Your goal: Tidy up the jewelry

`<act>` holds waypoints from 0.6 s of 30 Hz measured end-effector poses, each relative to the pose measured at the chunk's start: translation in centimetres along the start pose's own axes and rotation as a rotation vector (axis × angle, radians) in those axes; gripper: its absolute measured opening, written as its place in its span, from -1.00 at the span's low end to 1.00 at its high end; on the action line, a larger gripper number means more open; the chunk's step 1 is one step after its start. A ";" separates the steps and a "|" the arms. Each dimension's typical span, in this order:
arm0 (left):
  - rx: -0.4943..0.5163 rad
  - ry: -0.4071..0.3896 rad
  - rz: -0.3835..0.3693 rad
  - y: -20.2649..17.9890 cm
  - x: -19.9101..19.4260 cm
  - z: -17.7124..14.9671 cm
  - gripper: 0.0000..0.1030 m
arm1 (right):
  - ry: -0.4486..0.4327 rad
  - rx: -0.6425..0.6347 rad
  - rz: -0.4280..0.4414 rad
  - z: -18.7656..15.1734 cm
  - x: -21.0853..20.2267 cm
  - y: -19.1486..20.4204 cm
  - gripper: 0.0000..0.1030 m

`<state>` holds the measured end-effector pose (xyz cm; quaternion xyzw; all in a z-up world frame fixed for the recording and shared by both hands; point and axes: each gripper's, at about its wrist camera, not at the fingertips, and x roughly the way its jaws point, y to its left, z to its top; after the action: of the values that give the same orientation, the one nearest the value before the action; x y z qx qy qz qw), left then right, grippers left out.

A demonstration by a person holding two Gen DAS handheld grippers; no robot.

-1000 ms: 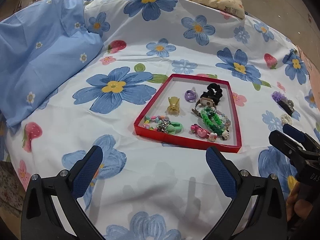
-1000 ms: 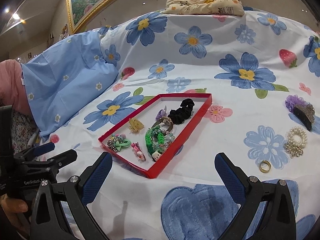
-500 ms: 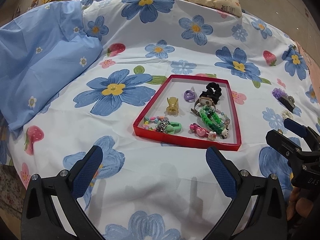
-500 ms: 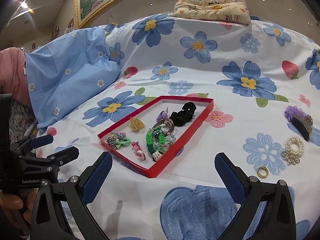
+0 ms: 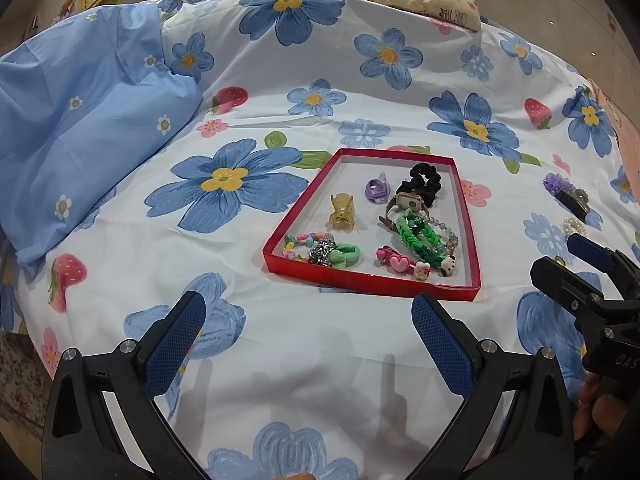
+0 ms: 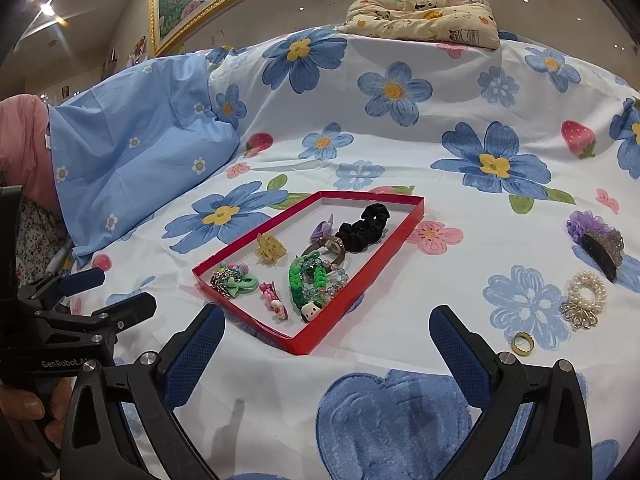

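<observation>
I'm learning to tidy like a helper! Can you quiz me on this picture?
1. True or false: the gold ring is inside the red tray.
2. Which lies in the tray: A) pearl bracelet, B) black scrunchie, C) purple flower clip?
3. Fill in: both tools, left tool and right tool, are ____ and hold nothing.

Key: 1 false, it lies on the bedspread outside. 2 B. 3 open.
</observation>
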<state>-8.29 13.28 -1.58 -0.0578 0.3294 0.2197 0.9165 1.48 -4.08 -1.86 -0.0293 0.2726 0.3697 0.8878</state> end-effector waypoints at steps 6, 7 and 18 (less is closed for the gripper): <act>0.000 0.003 0.001 0.0 0.1 0.0 1.00 | -0.002 -0.001 0.005 0.1 0.0 0.1 1.00; -0.002 0.001 0.004 -0.1 0.1 0.0 1.00 | -0.004 -0.002 0.006 0.2 0.0 0.2 1.00; -0.001 0.003 0.011 -0.1 0.2 0.1 1.00 | -0.001 -0.005 0.013 0.2 -0.1 0.4 1.00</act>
<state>-8.09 13.30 -1.60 -0.0568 0.3308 0.2249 0.9147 1.23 -3.78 -1.54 -0.0295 0.2714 0.3762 0.8854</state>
